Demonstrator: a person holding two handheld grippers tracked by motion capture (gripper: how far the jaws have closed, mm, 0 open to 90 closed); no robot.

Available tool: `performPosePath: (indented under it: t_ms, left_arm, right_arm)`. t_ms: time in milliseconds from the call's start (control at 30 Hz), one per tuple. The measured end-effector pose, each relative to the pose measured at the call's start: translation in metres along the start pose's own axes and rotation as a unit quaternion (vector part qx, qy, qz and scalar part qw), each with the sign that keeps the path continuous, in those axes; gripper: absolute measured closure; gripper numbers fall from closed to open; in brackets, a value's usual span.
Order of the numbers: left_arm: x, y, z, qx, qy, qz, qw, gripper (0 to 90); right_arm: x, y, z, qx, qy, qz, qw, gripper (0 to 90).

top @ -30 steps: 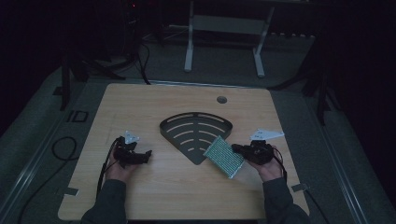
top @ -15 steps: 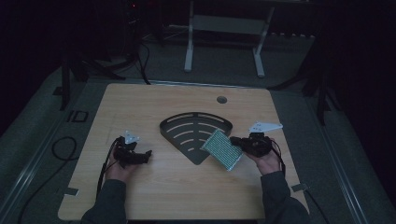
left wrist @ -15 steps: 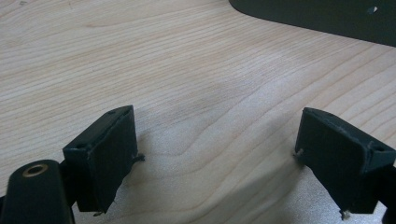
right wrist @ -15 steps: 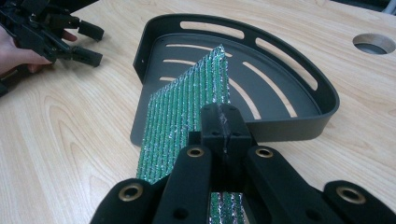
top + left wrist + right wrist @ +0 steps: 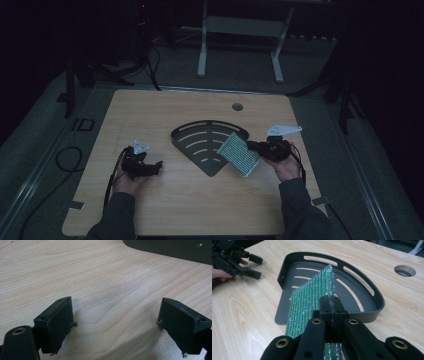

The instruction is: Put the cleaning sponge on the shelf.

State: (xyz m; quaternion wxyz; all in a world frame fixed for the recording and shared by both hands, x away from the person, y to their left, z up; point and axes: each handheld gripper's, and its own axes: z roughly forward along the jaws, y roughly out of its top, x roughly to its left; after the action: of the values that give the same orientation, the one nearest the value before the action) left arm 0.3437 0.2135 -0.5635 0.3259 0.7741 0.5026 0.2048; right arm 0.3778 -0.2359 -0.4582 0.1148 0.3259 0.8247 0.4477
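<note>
Right gripper pinching a green sponge pad over a dark corner tray; left gripper spread and empty.

Nearest the right gripper, its two black jaws are pressed together on the pad's near edge, and the glittery ribbed pad stands tilted on edge just ahead of them, its far corner over the tray's slotted floor. Beyond the pad lies the fan-shaped tray flat on the wooden desk. Farther off, across the tray, the left gripper is held in a hand low over bare desk, jaws wide apart with nothing between them. A round hole sits in the desk beyond the tray.
</note>
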Motion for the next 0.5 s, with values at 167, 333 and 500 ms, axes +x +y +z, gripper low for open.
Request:
performPosePath:
  t_ms: [167,333,500]
  left_arm:
    - [0.000,0.000,0.000,0.000,0.000,0.000,1.0000,13.0]
    - [0.000,0.000,0.000,0.000,0.000,0.000,1.0000,13.0]
    - [0.000,0.000,0.000,0.001,0.000,0.001,1.0000,13.1]
  right_arm:
    - [-0.003,0.007,0.002,-0.005,-0.001,-0.005,1.0000,90.0]
    - [-0.006,0.012,0.005,-0.012,0.000,-0.005,0.9999,90.0]
    - [-0.010,0.016,0.007,-0.019,0.003,-0.003,0.9998,90.0]
